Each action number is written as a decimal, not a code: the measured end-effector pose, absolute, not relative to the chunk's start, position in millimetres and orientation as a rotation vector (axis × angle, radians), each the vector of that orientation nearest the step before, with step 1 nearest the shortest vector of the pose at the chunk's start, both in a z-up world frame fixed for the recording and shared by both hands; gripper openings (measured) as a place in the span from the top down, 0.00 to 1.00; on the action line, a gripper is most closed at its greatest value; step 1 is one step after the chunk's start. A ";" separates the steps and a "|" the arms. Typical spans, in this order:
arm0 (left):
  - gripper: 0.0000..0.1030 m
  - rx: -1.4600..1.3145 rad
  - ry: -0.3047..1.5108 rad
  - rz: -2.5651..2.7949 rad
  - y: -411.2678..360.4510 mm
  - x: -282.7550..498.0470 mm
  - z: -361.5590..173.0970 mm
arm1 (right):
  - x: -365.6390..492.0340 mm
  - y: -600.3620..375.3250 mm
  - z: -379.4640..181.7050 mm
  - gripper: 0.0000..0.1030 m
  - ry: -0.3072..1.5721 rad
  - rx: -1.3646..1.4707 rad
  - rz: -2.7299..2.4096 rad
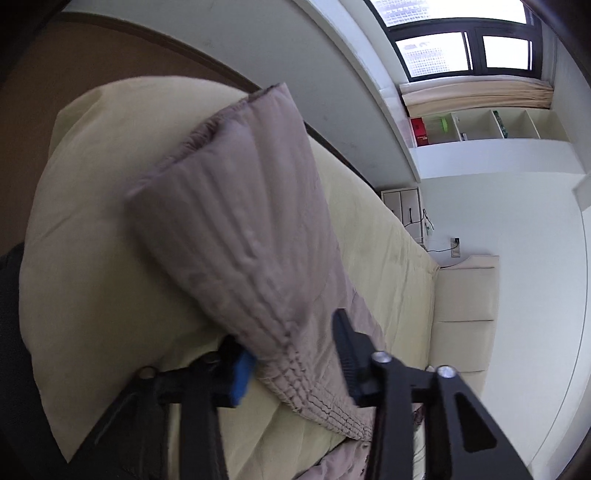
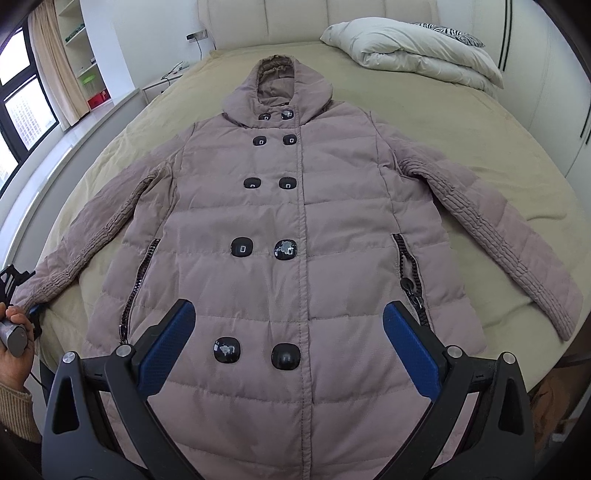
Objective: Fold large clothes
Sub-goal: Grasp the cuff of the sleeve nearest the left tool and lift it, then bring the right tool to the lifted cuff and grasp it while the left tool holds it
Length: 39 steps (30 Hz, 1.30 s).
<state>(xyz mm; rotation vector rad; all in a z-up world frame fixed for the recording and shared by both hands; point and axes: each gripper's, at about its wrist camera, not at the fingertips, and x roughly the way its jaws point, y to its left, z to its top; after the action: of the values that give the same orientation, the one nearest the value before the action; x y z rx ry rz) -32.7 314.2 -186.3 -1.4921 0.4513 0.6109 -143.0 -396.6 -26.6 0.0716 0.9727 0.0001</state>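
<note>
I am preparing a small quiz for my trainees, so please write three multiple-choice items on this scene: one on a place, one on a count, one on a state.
1. Where does the folded white duvet lie?
A) on the coat
B) at the far end of the bed, by the headboard
C) on the floor

2. How many black buttons show on the coat's front?
A) six
B) ten
C) fourteen

3. How does the right gripper stand?
A) open above the coat's lower front
B) shut on a sleeve
C) shut on a button

Key: 1 B, the duvet sits beyond the coat, next to the headboard; 2 B, there are five rows of two; 3 A, its blue pads stand wide apart with nothing pressed between them.
</note>
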 end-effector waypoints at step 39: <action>0.90 0.320 0.508 -0.034 10.1 53.4 -115.9 | 48.1 -364.3 -169.6 0.22 1.283 1.330 0.719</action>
<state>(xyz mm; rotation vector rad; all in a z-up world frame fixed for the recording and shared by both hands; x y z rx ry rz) 53.4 10.1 -115.9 0.3199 0.5075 -0.0339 48.1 -364.3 -169.6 1.3303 1.2833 0.7186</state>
